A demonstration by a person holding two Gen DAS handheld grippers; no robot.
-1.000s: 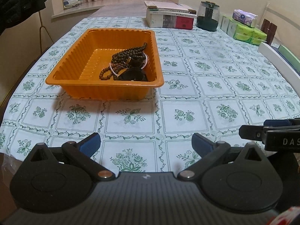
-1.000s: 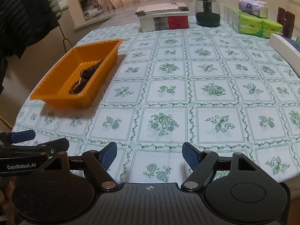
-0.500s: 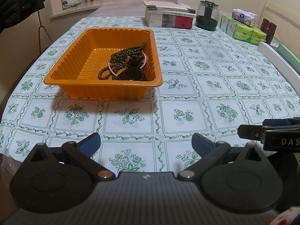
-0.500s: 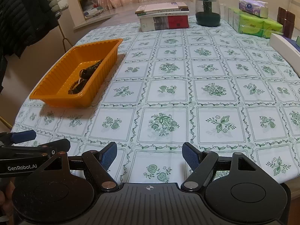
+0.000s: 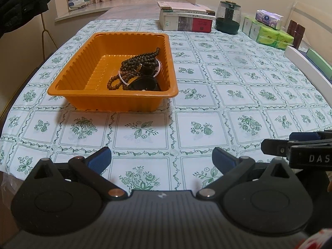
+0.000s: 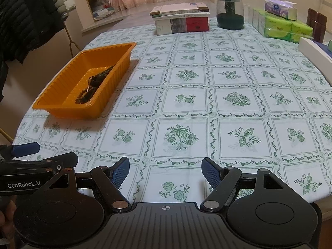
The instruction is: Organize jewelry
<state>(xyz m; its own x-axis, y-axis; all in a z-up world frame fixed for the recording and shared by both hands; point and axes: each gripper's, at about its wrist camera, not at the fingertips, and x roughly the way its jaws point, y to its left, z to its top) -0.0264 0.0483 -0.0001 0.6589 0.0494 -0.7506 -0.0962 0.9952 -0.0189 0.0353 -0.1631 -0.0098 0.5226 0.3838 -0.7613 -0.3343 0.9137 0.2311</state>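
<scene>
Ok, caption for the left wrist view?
Open left gripper hovers over floral tablecloth, facing orange tray holding beaded bracelets.

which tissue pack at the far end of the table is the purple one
The purple tissue pack lying on top of the stack; the green tissue packs beneath it are bright green, beside the dark green jar.

A: Left gripper (image 5: 161, 158): matte black body, ribbed top plate, round housings, blue finger pads (image 5: 97, 159), copper-coloured pivot screws.

B: Right gripper (image 6: 165, 173) matches: black, blue pads, white crosshair mark. White "GenRobot.AI" lettering along the left one's side.
</scene>
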